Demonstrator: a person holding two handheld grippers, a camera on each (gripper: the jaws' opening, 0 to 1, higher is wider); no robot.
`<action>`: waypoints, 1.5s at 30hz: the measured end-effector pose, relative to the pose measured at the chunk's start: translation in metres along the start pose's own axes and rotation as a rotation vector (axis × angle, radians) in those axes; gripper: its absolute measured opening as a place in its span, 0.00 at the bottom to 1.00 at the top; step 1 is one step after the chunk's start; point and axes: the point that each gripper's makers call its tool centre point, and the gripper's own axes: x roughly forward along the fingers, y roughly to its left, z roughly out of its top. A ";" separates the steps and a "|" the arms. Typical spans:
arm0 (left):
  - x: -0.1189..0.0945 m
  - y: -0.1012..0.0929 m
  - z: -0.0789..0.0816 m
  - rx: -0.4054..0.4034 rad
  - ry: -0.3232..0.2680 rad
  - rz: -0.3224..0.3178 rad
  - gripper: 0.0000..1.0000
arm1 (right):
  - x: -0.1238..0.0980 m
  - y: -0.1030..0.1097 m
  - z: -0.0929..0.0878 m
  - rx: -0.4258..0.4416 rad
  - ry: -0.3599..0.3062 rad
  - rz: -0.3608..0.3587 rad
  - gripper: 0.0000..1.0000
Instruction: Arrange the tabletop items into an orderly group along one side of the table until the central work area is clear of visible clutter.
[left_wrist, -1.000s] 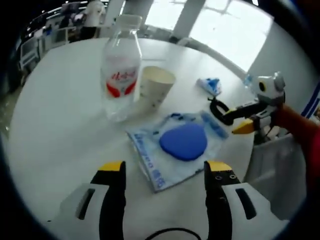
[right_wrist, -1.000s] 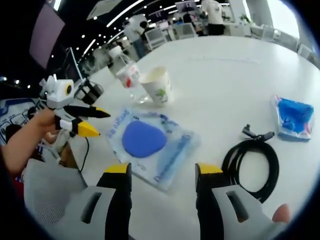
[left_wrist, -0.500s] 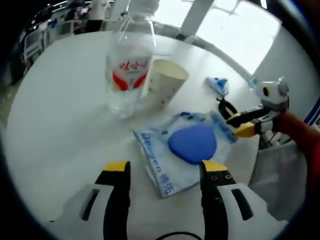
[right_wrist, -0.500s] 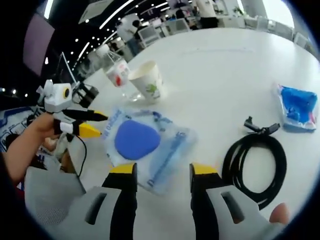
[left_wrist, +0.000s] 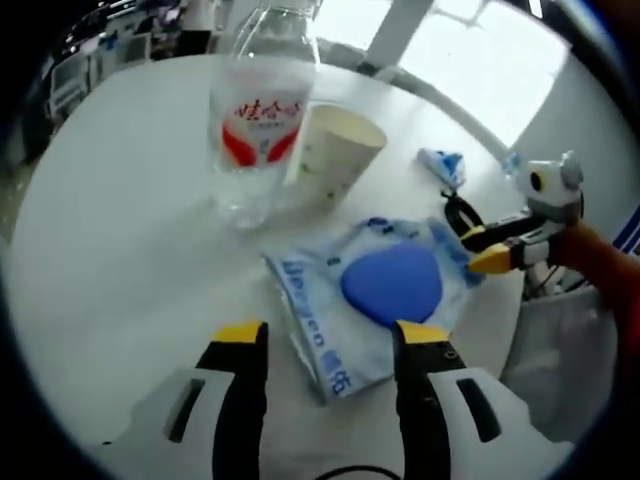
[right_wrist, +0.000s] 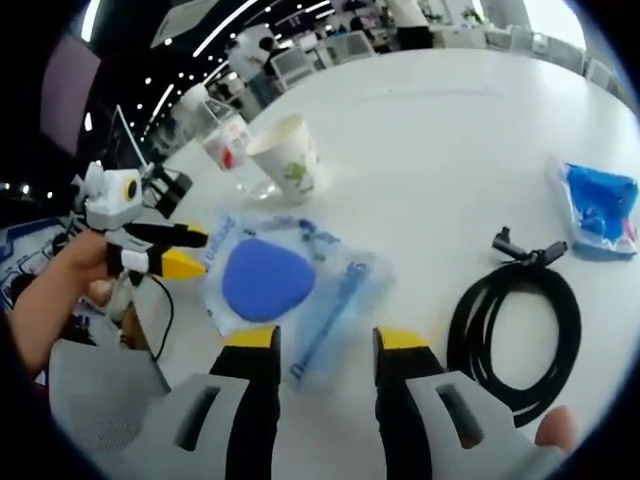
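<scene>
While the bottle (left_wrist: 255, 125) touches the cup (left_wrist: 336, 155), the cable (right_wrist: 520, 325) lies apart.

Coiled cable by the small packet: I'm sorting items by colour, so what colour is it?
Black; the coiled cable shows best in the right gripper view.

At the bottom of the left gripper view, the left gripper (left_wrist: 325, 335) has two black jaws with yellow tips on a white body with dark slots. The right gripper (right_wrist: 327, 345) looks the same. At the right edge, an orange-red sleeve (left_wrist: 605, 265) shows.
</scene>
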 end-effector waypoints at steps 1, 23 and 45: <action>0.000 0.000 0.000 0.000 0.001 0.000 0.46 | 0.000 0.000 0.000 0.002 0.001 0.000 0.34; 0.006 0.001 0.002 0.018 -0.010 -0.004 0.33 | 0.010 -0.005 -0.003 -0.027 0.028 -0.025 0.20; 0.008 0.011 -0.004 0.023 -0.030 0.047 0.08 | 0.011 -0.005 -0.005 -0.104 0.023 -0.031 0.13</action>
